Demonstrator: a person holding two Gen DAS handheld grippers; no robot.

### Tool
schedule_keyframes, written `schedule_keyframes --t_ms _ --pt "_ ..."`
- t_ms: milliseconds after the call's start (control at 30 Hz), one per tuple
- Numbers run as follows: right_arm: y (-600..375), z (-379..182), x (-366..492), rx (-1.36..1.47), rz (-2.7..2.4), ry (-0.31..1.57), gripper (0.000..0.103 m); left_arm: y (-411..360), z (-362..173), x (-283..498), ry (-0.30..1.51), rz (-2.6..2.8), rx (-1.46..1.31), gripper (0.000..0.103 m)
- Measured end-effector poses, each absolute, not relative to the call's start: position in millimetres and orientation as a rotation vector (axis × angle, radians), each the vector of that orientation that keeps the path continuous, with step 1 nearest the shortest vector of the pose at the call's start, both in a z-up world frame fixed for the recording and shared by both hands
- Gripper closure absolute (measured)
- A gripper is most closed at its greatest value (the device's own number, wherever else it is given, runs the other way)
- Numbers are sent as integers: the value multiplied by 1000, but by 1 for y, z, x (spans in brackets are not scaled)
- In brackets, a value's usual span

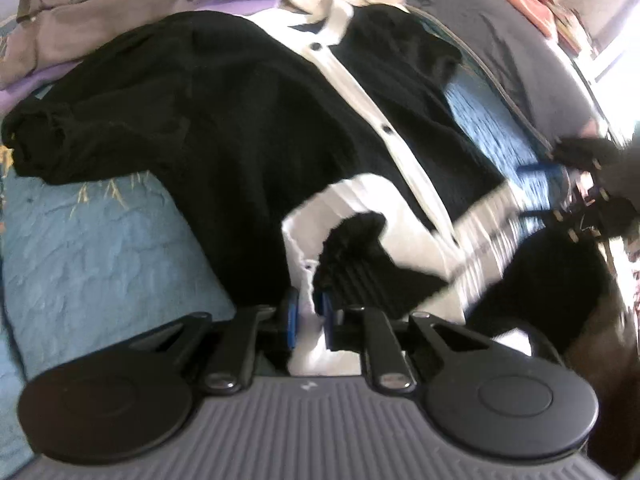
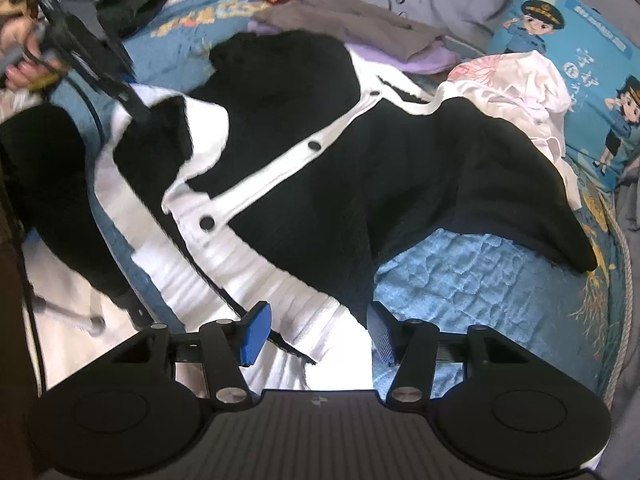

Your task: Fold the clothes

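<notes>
Lying spread on the blue quilt (image 2: 460, 280), the black cardigan (image 2: 320, 120) with its white button band (image 2: 280, 164) stretches away from both tools: its white ribbed hem (image 2: 248, 276) is at the near edge of the bed, and its collar is at the far side, near a heap of grey and purple clothes (image 2: 360, 28). So the long axis of the garment runs from near to far, a little slanted, and the button band follows this line. One sleeve reaches out to the right and rests on the quilt beside a white garment (image 2: 520, 80); the other sleeve goes to the left. The left gripper (image 1: 310, 316) is clenched on the hem at the near left corner; white fabric is pinched between its blue pads. The right gripper (image 2: 316, 332) has its jaws wide apart and stands astride the right part of the same hem; the fabric lies between the pads, but I judge that they do not press it. Both tools are therefore at the near end, side by side along the hem, and the left one is also visible in the right wrist view, at the upper left. As the hem is already partly turned up near the left tool, any fold along the long axis would carry this near edge toward the far collar. Blur hides finer details there.
</notes>
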State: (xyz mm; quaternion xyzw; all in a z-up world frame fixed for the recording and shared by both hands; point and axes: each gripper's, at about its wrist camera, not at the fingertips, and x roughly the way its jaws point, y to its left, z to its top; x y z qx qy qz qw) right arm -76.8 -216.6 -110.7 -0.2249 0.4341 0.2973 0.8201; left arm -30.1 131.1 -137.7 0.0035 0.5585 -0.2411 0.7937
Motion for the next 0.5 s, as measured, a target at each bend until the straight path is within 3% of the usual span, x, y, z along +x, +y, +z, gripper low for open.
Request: schedule_keyframes --t_ms 200,300,367,400,433,500 --pt "-213 -112 -78 -501 654 928 48 155 -131 -98 1292 -510 137 90" --pt "-211 -112 -79 -512 664 929 47 179 -121 -109 1246 -483 25 88" --pt "-209 -113 -79 -519 671 930 43 180 -108 -108 1176 -485 2 80" --pt "-208 -113 -80 -526 674 929 42 175 -103 -104 1145 -491 13 61" --pt "-206 -113 -80 -543 677 922 41 170 -98 -100 1115 -497 25 30" --pt "-203 -112 -80 -556 681 915 40 158 -92 -87 1052 -498 67 4"
